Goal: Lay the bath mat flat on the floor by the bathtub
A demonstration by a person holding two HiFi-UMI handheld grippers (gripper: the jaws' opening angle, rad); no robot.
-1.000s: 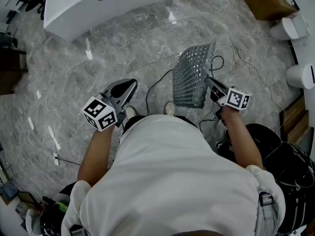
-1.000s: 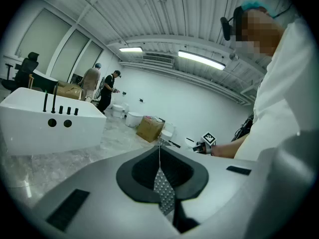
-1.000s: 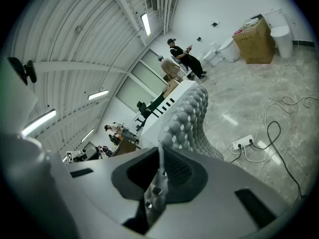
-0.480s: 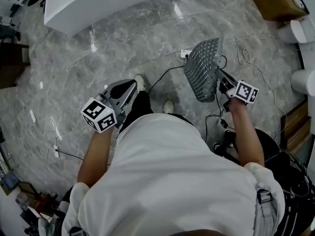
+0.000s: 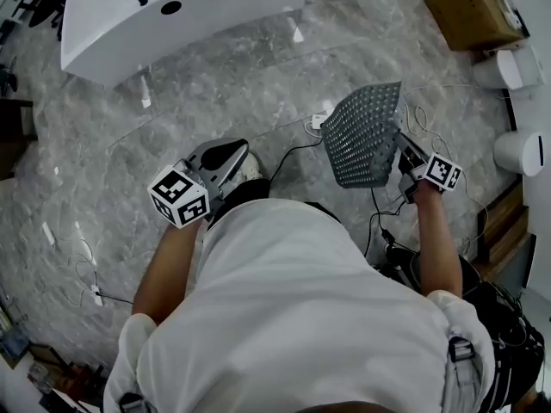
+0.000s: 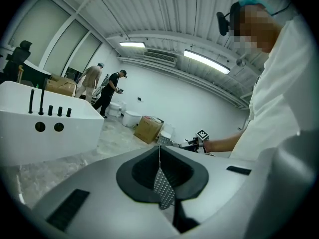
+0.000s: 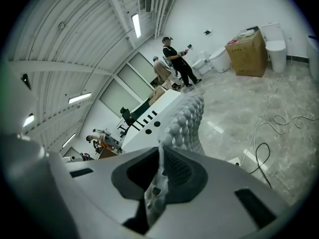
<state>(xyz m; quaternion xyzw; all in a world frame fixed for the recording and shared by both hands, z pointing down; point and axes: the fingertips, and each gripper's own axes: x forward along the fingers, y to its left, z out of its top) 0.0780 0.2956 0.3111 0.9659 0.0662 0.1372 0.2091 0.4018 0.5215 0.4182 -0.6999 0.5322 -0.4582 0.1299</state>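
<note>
The grey studded bath mat hangs in the air above the marble floor, held by one edge. My right gripper is shut on that edge; in the right gripper view the mat rises from between its closed jaws. My left gripper is off to the left, well apart from the mat, jaws together with nothing from the scene in them. The white bathtub stands at the far left of the head view, and it also shows as the bathtub in the left gripper view.
Cables and a power strip lie on the floor under the mat. A cardboard box and white toilets stand at the right. Two people stand far off. My shoe is near the left gripper.
The right gripper has carried the mat to the right and tipped it flatter. The bathtub has come further into view. The left gripper has barely moved.
</note>
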